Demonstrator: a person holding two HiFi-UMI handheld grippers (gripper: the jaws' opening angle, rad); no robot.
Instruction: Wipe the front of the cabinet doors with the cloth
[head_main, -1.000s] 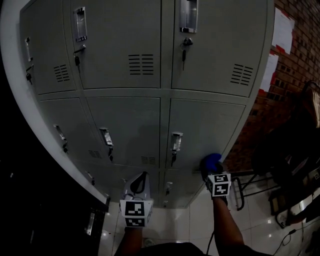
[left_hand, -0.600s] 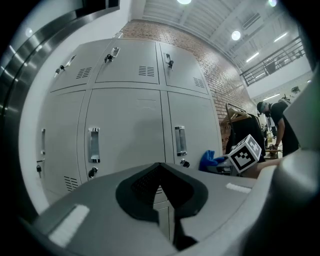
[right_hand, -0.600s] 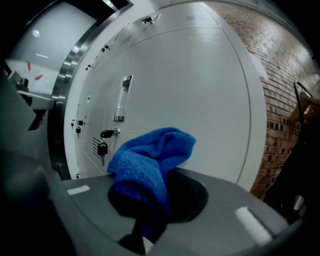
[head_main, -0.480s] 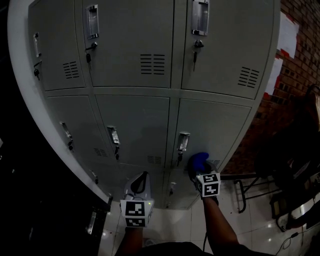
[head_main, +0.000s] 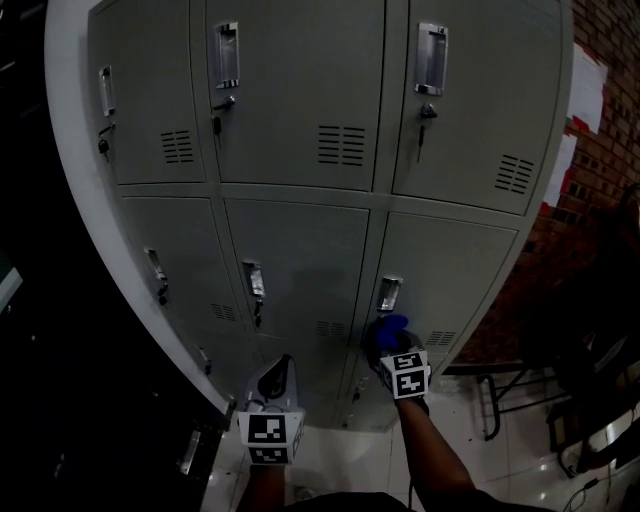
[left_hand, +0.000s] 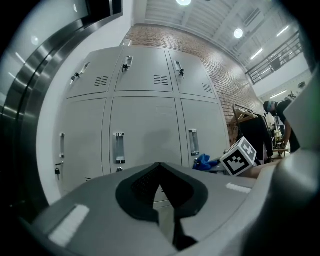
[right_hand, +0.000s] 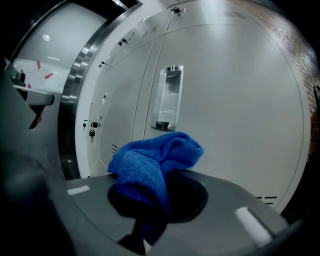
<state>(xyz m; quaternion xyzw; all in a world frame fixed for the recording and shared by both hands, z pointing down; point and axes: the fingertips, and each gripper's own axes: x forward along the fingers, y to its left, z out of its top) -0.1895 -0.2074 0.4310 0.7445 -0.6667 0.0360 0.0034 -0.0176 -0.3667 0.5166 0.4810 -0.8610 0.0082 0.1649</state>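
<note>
A grey locker cabinet (head_main: 300, 250) fills the head view, its doors in rows with metal handles and vents. My right gripper (head_main: 385, 345) is shut on a bunched blue cloth (head_main: 388, 328) and holds it at the lower right door, just under that door's handle (head_main: 389, 293). In the right gripper view the cloth (right_hand: 150, 160) bulges out of the jaws, below the handle (right_hand: 170, 97). My left gripper (head_main: 280, 375) hangs back from the cabinet, lower and to the left, shut and empty. From the left gripper view (left_hand: 160, 187) the cloth (left_hand: 202, 161) shows at the right.
A brick wall (head_main: 600, 150) with paper sheets stands right of the cabinet. Dark chairs or frames (head_main: 590, 380) crowd the tiled floor (head_main: 470, 440) at the right. A dark unit (head_main: 60, 400) borders the cabinet on the left. A person (left_hand: 282, 120) stands far off.
My right gripper has carried the cloth leftward across the lower right door, from near its right edge to under its handle. The left gripper has stayed put.
</note>
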